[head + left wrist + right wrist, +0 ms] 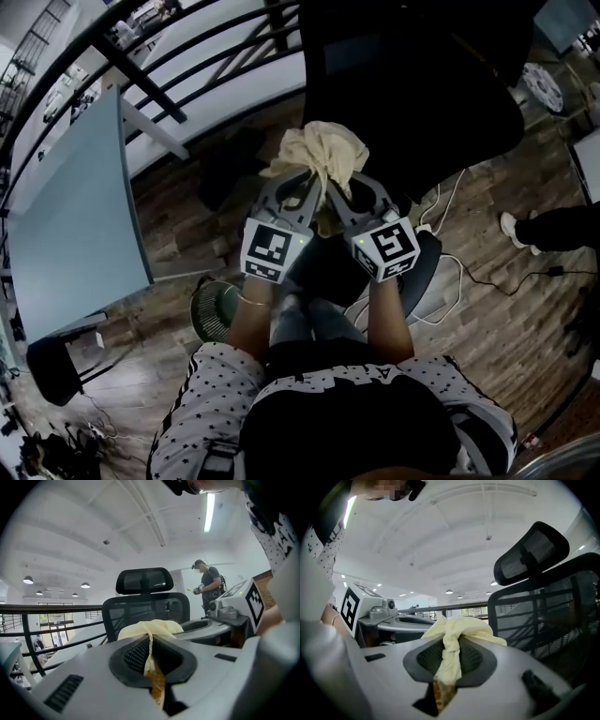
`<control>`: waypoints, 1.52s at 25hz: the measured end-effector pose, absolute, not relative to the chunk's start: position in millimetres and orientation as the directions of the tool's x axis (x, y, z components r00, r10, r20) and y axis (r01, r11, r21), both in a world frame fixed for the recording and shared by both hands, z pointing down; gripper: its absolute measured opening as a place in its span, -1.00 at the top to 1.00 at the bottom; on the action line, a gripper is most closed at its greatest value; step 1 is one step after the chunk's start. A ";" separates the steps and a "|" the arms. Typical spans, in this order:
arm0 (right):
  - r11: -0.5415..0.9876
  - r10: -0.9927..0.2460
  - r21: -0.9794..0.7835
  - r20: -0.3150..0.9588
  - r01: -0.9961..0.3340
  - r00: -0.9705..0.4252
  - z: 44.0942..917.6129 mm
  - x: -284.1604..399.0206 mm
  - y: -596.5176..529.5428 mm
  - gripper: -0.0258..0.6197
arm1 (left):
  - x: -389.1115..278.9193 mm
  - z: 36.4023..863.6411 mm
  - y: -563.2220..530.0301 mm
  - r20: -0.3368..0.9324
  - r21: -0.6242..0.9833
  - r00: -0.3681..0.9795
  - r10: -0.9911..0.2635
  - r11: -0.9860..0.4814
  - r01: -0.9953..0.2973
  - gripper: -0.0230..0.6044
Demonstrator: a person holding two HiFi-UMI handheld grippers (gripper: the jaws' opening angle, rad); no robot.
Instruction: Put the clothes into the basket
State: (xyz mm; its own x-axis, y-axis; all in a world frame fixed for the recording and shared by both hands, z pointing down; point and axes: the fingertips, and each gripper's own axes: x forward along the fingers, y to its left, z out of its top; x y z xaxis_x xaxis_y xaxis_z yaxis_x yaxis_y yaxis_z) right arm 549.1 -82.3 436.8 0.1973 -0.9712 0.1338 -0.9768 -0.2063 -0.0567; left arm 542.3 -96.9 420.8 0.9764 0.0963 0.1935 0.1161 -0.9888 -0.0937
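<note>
Cloth (323, 150) clamped: left hand-held gripper (307, 183), right hand-held gripper (339, 187).

Cloth (323, 150) in left tool (305, 187) and right tool (345, 192), side by side; chair (412, 84) behind; table (75, 216) left.

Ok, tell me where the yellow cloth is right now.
The pale yellow cloth is bunched at the centre of the head view, pinched by both the left tongs and the right tongs, before the black office chair.
</note>
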 end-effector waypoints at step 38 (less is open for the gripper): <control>-0.136 -0.985 0.099 -0.125 -0.986 0.123 271.3 473.2 -85.8 0.70 | 459.5 256.4 -99.5 -0.039 -0.214 0.998 -0.055 -0.975 -0.062 0.84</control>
State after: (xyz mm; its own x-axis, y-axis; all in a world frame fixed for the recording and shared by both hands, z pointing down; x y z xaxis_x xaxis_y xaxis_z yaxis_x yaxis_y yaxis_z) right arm 473.2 -85.8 271.3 0.1229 -0.9845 -0.1247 -0.9858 -0.1357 0.0993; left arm 459.5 -99.5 256.4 0.9978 -0.0545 -0.0389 -0.0616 -0.9749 -0.2139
